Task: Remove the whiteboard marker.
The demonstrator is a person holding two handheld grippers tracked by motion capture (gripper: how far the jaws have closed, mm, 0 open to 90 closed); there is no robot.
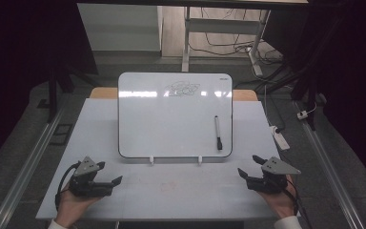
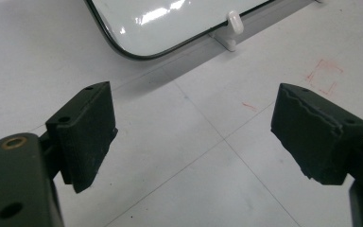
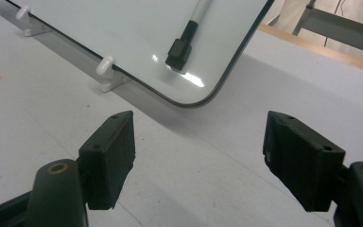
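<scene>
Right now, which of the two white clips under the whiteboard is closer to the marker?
The right clip, under the board's right half, nearly below the marker; the left clip sits farther away.

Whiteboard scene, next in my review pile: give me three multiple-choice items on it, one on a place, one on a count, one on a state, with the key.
1. Where on the whiteboard does the marker lie?
A. near its right edge
B. in the middle
C. at its top left corner

2. How many white clips hold the board's lower edge?
A. one
B. two
C. four

3. How do the left gripper and right gripper stand?
A. both open, holding nothing
B. both shut on the marker
C. left shut, right open

Key: 1 A, the marker lies beside the right edge in the high view. 2 B, two clips show there. 3 A, bare table shows between each pair of fingers.
</scene>
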